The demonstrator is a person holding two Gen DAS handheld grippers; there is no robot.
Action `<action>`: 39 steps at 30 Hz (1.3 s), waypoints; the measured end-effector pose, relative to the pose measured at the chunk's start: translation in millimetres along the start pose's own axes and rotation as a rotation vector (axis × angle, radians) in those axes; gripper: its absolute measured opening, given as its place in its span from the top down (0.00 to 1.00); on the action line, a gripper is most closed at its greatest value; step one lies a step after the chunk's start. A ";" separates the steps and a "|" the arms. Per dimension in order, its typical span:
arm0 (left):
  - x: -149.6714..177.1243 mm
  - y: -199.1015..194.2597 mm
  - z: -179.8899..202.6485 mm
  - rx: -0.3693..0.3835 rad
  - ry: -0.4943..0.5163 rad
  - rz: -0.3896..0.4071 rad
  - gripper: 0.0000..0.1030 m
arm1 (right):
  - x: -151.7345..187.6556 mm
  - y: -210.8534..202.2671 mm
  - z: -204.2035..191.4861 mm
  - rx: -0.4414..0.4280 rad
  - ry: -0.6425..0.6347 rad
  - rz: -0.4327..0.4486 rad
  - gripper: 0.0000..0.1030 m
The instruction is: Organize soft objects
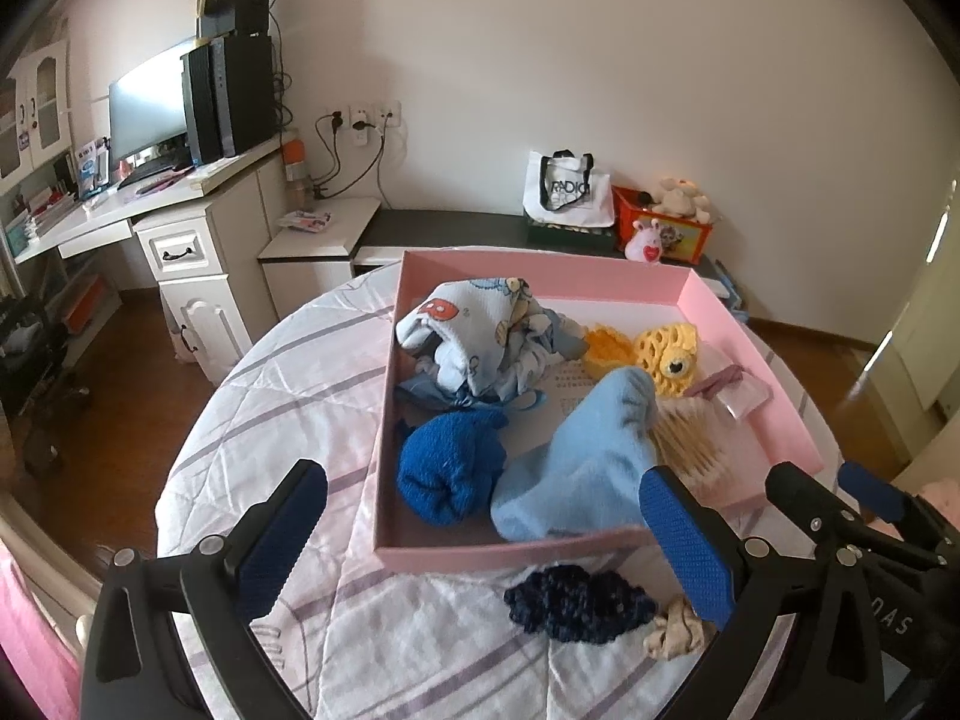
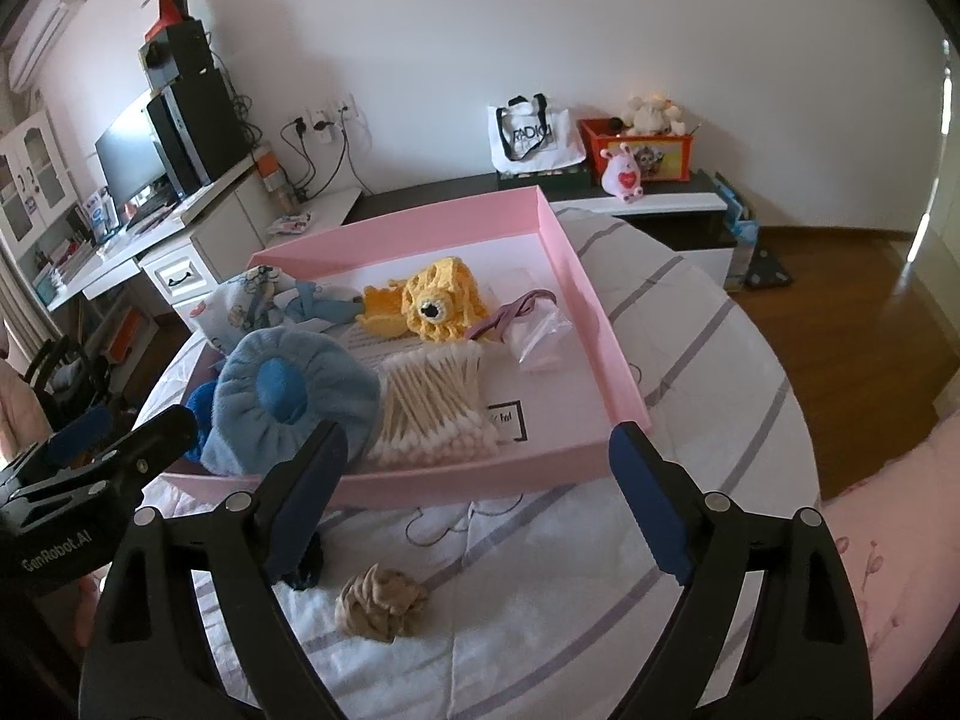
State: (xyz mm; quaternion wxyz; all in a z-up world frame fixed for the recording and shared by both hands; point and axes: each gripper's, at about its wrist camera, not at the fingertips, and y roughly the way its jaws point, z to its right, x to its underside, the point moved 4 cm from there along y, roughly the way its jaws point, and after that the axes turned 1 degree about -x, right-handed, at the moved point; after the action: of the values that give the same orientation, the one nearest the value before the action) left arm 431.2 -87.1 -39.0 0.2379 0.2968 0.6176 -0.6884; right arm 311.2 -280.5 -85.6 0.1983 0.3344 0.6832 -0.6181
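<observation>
A pink box (image 1: 498, 553) lies on the striped bed cover. Inside it are a light blue sock (image 1: 576, 468), a dark blue sock ball (image 1: 450, 471), a patterned cloth (image 1: 474, 330), a yellow crochet toy (image 1: 660, 351) and cotton swabs (image 1: 690, 438). In front of the box lie a navy scrunchie (image 1: 576, 600) and a beige scrunchie (image 2: 381, 603). My left gripper (image 1: 486, 540) hovers open over the box's near wall, gripping nothing. My right gripper (image 2: 480, 498) is open above the beige scrunchie, and its left finger hides most of the navy scrunchie (image 2: 306, 570).
The round bed drops off to a wooden floor (image 2: 870, 312) on all sides. A white desk with a monitor (image 1: 147, 102) stands at the left. A low bench (image 1: 480, 222) along the wall carries a tote bag (image 1: 564, 189) and a red toy box (image 1: 666, 222).
</observation>
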 end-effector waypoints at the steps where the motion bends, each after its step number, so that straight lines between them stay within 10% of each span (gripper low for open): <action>1: 1.8 -3.9 -0.6 0.000 0.002 0.000 0.00 | 1.1 -1.8 -0.6 0.000 0.000 0.000 0.15; 39: 68.8 -214.1 -7.3 -0.029 0.013 0.232 0.00 | 43.0 -175.8 -39.7 0.052 -0.105 0.215 0.00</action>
State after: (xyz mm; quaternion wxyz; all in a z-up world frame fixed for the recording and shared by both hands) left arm 234.6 -50.6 64.0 0.3163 0.3674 0.5905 -0.6452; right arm 163.4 -234.8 16.5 0.2899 0.3779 0.6158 -0.6276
